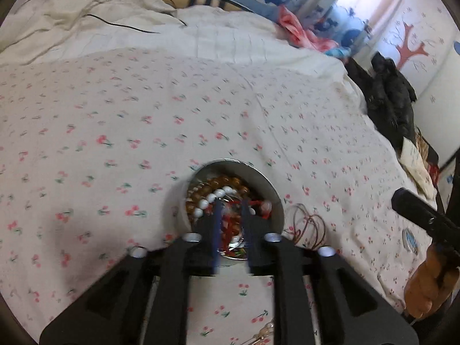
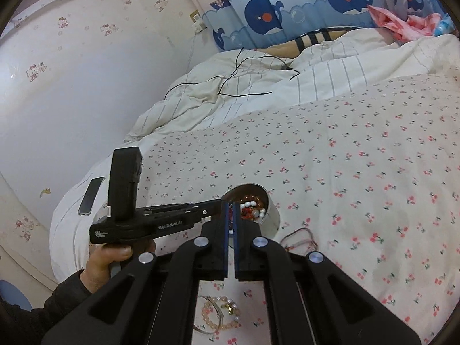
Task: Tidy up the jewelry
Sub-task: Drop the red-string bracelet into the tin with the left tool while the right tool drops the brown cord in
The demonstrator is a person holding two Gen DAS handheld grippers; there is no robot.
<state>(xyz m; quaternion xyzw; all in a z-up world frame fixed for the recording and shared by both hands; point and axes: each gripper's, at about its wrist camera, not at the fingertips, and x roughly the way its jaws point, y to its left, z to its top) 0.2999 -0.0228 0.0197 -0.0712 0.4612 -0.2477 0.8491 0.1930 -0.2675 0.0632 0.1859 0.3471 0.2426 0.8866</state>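
Only right view shows phone | left gripper spread over tin; right gripper pressed together

place: home bedroom | evidence: bed under cherry-print sheet, rumpled striped duvet at far end | whale-pattern curtain beyond | cartoon-cat wallpaper on left wall

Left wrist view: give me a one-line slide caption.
Left gripper, jaws apart, over a round tin of beaded bracelets on a cherry-print bedsheet, thin bangles lying beside the tin.
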